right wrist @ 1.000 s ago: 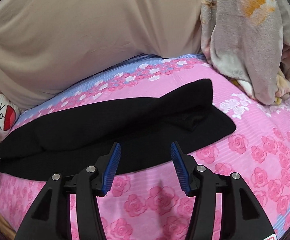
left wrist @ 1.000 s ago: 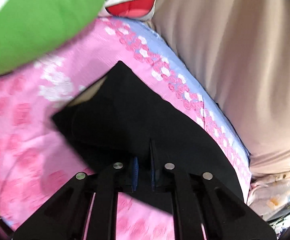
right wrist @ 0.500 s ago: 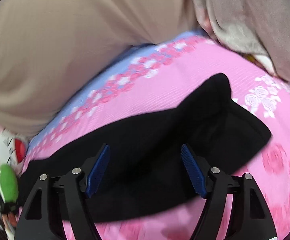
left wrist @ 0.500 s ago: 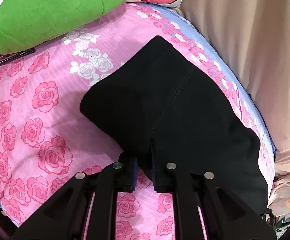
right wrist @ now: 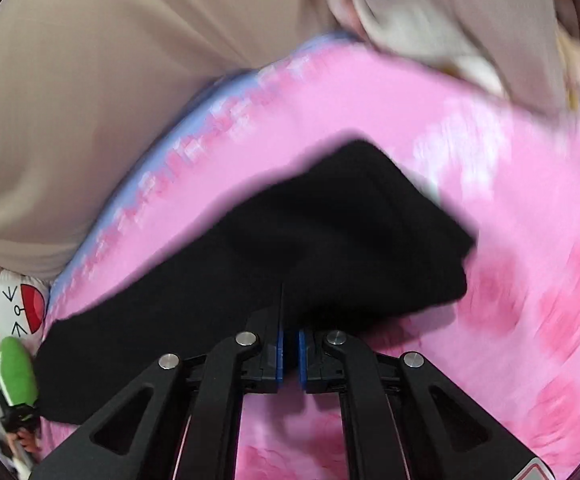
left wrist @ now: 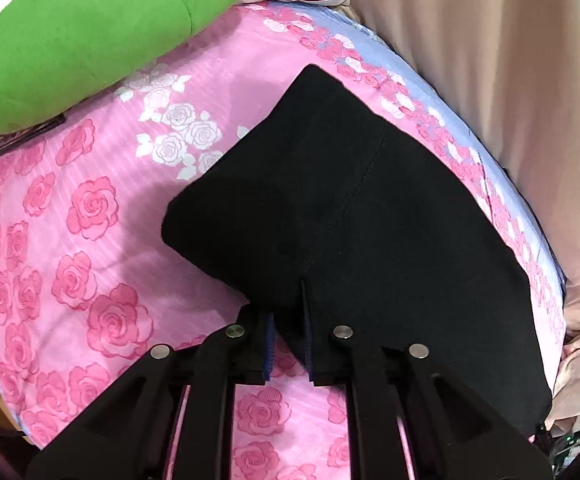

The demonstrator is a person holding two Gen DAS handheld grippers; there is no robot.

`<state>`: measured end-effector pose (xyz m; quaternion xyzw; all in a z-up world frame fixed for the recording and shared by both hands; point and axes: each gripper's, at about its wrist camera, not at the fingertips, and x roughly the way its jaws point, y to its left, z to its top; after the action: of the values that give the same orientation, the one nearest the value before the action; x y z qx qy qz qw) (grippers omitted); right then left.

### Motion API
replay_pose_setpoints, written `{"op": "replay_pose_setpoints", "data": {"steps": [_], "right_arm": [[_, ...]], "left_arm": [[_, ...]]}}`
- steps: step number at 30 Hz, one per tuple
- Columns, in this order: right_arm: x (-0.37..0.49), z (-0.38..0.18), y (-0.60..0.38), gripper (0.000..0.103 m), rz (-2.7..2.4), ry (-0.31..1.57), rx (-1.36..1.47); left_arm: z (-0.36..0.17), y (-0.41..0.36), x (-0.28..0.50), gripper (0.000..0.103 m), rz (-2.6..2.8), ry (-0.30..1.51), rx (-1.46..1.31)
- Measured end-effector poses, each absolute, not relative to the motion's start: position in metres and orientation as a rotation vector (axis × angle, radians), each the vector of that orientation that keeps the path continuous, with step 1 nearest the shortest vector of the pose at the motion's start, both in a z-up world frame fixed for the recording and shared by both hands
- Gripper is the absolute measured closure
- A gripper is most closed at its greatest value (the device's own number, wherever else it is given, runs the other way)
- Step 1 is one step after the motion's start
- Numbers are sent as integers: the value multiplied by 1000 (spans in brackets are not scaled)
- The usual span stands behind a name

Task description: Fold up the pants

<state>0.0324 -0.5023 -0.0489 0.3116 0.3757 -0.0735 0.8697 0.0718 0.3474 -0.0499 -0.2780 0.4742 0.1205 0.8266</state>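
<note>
Black pants (left wrist: pixel 354 216) are lying across the pink rose bedsheet (left wrist: pixel 69 240), next to a green pillow (left wrist: pixel 89 28). Left gripper (left wrist: pixel 288 320) is clamped on the near edge of the pants. Right gripper (right wrist: pixel 288 340) just snapped closed at the pants edge too, looks like it's pinching the fabric.

Each camera rides on its own tool, looking forward and down along the two fingers from close above the bed. Both views share the black pants (left wrist: pixel 362 240) on the pink sheet (left wrist: pixel 69 240), seen from opposite ends.
</note>
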Motion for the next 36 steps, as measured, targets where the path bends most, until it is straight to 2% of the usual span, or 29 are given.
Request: {"op": "replay_pose_setpoints", "data": {"steps": [2,3,4,9,14,15,16,20,22,25,27,28,29,31,36], "right_arm": [[23,-46,-502,90,-162,766,674],[20,-44,-502,77,-173,759,674],[19,-44,-504,70,-179,761,675],[17,-38,-515,67,-145,724,742],[36,-44,-523,68,-148,764,704],[38,-41,-523,85,-152,768,691],[40,-36,-522,98,-158,761,676],[32,29,-504,99,-96,596,554],[32,39,-504,99,-115,588,503],[44,-17,-524,95,-213,792,495],[33,-43,-531,91,-239,845,549],[18,-42,-532,83,-239,795,583],[9,-37,-532,82,-286,782,578],[-6,-17,-521,66,-408,754,462],[3,37,-453,64,-366,691,249]], "left_arm": [[-48,345,73,91,263,1006,-572],[-48,345,72,91,265,1006,-567],[-48,346,72,91,267,1006,-568],[-45,349,71,91,278,1002,-587],[-48,346,74,91,295,1007,-553],[-48,346,74,90,298,1006,-551],[-49,345,74,90,301,1005,-551],[-47,344,77,90,319,1012,-542],[-47,342,77,90,323,1011,-532],[-49,342,76,90,321,997,-532],[-49,343,74,89,316,994,-536],[-48,344,72,89,316,991,-537],[-46,344,69,86,323,984,-534],[-39,344,64,84,334,959,-517],[-25,342,54,81,411,911,-448]]}}
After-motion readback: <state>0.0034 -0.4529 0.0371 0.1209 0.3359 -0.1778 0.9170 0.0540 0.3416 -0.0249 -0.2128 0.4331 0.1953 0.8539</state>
